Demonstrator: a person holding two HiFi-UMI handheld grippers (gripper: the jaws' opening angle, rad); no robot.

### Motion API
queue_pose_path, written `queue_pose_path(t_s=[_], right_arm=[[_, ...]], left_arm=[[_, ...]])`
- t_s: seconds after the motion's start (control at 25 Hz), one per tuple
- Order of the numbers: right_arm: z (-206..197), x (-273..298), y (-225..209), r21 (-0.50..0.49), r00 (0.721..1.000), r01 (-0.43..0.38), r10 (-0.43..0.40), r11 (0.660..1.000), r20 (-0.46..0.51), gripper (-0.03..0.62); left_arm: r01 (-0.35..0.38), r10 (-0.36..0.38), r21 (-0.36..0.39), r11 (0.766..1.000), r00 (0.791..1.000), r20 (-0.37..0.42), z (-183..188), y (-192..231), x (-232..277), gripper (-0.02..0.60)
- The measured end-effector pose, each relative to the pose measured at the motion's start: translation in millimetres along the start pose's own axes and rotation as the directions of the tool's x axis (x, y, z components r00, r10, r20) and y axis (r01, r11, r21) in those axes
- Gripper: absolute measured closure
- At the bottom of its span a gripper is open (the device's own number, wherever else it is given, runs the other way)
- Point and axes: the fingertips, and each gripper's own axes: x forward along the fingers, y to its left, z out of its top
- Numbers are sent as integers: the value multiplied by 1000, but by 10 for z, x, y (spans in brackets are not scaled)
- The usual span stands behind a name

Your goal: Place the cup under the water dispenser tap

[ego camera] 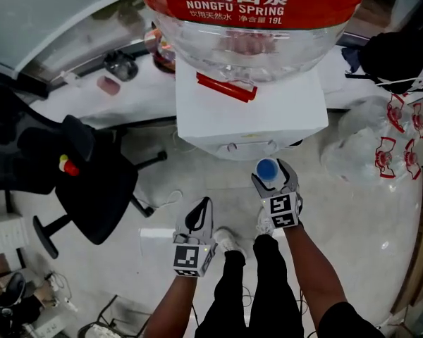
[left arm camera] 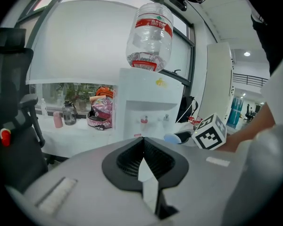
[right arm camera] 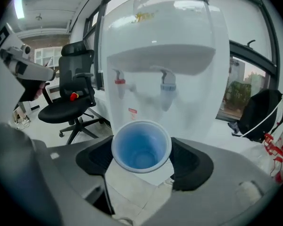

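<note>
Item, right hand-held gripper (ego camera: pixel 271 174): clamped on the cup (right arm camera: pixel 141 147), one pad on each side of its wall, mouth up so it can take water. Cup: blue inside, empty, carried in the air before the dispenser (ego camera: pixel 250 111), not yet in its recess. From the cup, the red tap (right arm camera: pixel 119 86) stands at 11 o'clock and the blue tap (right arm camera: pixel 167 91) at 1 o'clock, both apart from the rim. I judge the step as the approach; I must choose one tap and centre the rim under its spout. Item, left hand-held gripper (left arm camera: pixel 142 147): jaws together on nothing, held at 8 o'clock of the right one, I judge to stay clear. Item, bottle (ego camera: pixel 247 20): inverted on the dispenser. Item, chair (ego camera: pixel 77 167): at 9 o'clock, well apart.
</note>
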Motion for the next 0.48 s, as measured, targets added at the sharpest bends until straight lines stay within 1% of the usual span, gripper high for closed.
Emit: queue_pose_path(t_s=[0.08, 0.2, 0.28, 0.36, 0.48], right_arm=[[-113, 167, -65, -5, 1000, 10, -10, 1000, -21, 229], [-211, 388, -141, 20, 999, 23, -22, 1000, -40, 229], [-253, 509, -192, 40, 998, 33, -31, 999, -48, 229], [-294, 598, -247, 56, 998, 46, -43, 997, -56, 229], [-311, 697, -310, 73, 997, 62, -58, 995, -56, 229]], left_arm=[[-3, 3, -3, 1000, 1000, -6, -130, 16, 0, 565], [-5, 5, 4, 1000, 1000, -7, -320, 41, -8, 566], [-7, 7, 4, 1000, 1000, -27, -427, 42, -21, 566], [-11, 10, -8, 1000, 998, -56, -520, 33, -35, 565], [-10, 7, -28, 1000, 997, -76, -603, 36, -25, 565]])
